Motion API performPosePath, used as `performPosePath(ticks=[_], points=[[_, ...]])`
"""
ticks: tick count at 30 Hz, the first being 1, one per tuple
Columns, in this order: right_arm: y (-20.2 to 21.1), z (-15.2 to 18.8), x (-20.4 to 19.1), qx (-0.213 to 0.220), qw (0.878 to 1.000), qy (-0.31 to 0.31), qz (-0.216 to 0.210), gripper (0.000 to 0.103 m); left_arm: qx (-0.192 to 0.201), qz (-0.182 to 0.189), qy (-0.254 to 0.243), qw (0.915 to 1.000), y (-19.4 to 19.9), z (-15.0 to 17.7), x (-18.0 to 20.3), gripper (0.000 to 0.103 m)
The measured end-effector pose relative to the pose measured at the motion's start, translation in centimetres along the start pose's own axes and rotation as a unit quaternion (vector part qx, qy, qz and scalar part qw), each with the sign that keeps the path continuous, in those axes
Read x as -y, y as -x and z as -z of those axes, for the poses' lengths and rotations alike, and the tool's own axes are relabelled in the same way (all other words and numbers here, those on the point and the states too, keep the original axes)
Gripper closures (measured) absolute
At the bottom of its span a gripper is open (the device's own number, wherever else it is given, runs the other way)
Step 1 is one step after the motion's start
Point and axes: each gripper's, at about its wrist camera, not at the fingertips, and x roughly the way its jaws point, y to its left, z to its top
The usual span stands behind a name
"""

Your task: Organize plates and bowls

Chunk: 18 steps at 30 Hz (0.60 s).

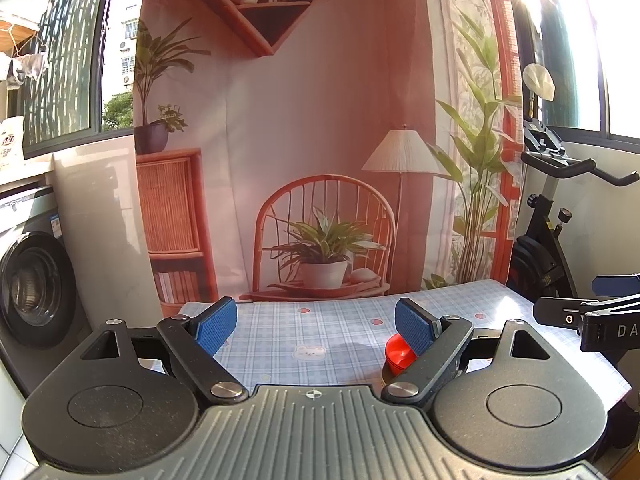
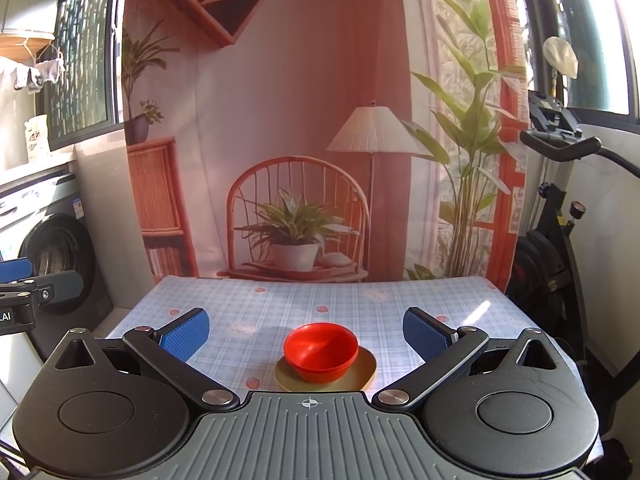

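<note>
A stack of red bowls (image 2: pixel 321 351) sits on a tan plate (image 2: pixel 362 372) on the checked tablecloth (image 2: pixel 320 304), near the table's front edge. My right gripper (image 2: pixel 306 334) is open and empty, above and just behind the stack, its blue pads (image 2: pixel 185 334) on either side. In the left wrist view the red bowls (image 1: pixel 396 354) show partly behind the right finger pad (image 1: pixel 414 330). My left gripper (image 1: pixel 316 326) is open and empty, to the left of the bowls. The right gripper's side (image 1: pixel 592 316) shows at that view's right edge.
A printed backdrop (image 2: pixel 300 140) hangs behind the table. A washing machine (image 2: pixel 56 256) stands to the left and an exercise bike (image 2: pixel 560 208) to the right. The left gripper's side (image 2: pixel 24 288) shows at the right wrist view's left edge.
</note>
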Motion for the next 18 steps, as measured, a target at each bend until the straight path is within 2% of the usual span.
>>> performPosePath(ticks=[18], points=[[0.49,-0.22,0.08,0.009,1.000,-0.001,0.002,0.000,0.005,0.003,0.002,1.0000,0.29,-0.28,-0.39,0.015]])
